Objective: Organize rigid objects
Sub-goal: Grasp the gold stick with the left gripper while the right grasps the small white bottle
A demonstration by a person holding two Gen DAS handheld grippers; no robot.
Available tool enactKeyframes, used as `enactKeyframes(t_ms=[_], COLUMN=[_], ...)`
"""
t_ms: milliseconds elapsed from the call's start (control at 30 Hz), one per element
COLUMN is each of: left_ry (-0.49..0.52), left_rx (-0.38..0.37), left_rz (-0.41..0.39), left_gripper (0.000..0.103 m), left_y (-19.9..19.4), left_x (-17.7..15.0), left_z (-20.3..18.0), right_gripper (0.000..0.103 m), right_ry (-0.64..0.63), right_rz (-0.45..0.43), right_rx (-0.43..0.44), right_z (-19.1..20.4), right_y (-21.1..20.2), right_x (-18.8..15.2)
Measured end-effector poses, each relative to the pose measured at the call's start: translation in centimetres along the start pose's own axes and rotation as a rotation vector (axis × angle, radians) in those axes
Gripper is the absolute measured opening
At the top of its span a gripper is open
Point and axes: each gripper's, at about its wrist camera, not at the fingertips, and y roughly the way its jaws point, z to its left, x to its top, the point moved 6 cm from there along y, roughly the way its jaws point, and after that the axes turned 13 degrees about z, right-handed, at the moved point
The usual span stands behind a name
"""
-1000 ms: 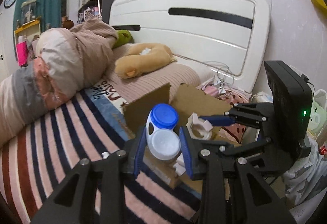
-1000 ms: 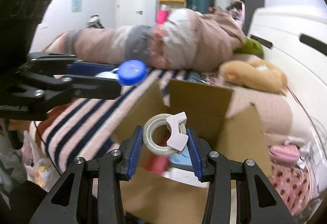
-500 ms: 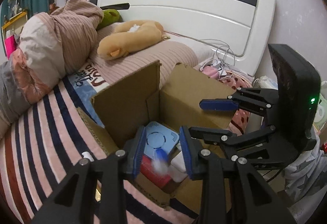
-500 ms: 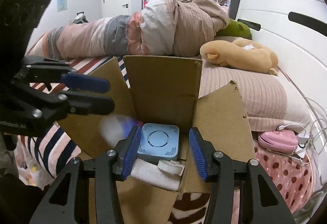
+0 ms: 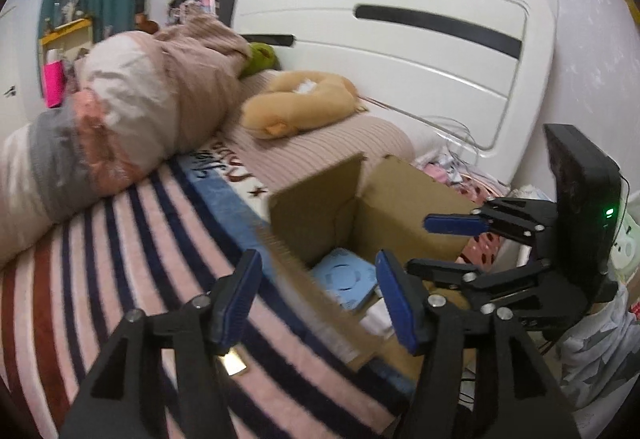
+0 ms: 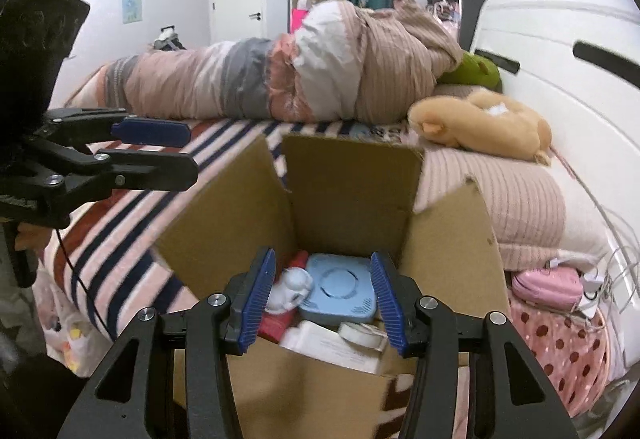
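Above the cardboard box on the bed, left gripper and right gripper both spread, empty; drop-off step looks finished, next move calls for fetching another item.

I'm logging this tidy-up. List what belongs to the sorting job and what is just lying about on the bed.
Part of the job:
cardboard box
blue square device in the box
white bottle in the box
tape roll in the box
left gripper, open
right gripper, open

Just lying about:
rolled quilt
tan plush toy
pink pouch
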Motion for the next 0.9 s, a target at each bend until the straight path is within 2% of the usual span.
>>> enactKeyframes(t_ms=[200, 300, 400, 467, 567, 667, 767, 900], left_ry=[-0.085, -0.135, -0.181, -0.2, -0.226, -0.236, -0.242, -0.257], left_rx=[0.085, 0.095, 0.081, 0.054, -0.016, -0.103, -0.157, -0.267], left_rz=[-0.039, -0.03, -0.007, 0.016, 0.056, 0.092, 0.123, 0.149], left_gripper=[0.056, 0.056, 0.056, 0.056, 0.056, 0.046, 0.04, 0.04], left_y=[-3.3, -3.6, -2.9, -1.8, 1.1, 4.6, 7.8, 11.4], left_x=[-3.9, -6.4, -9.3, -10.7, -12.5, -13.5, -13.9, -13.8], left_z=[5.2, 8.0, 10.7, 11.9, 13.0, 13.2, 13.2, 12.7], right_gripper=[0.046, 0.046, 0.045, 0.045, 0.036, 0.029, 0.028, 0.028], right_ry=[-0.062, -0.091, -0.11, -0.105, -0.112, -0.109, -0.071, 0.015], right_rz=[-0.06, -0.055, -0.026, 0.003, 0.068, 0.128, 0.175, 0.227], right_rx=[0.038, 0.079, 0.085, 0.071, 0.048, 0.0, -0.053, -0.124], right_z=[5.6, 9.2, 12.2, 13.4, 14.9, 15.7, 15.4, 13.2], right_y=[-1.8, -1.1, 0.8, 2.5, 5.7, 9.1, 12.2, 15.7], right_x=[2.3, 3.4, 4.1, 4.6, 4.7, 4.5, 4.1, 3.3])
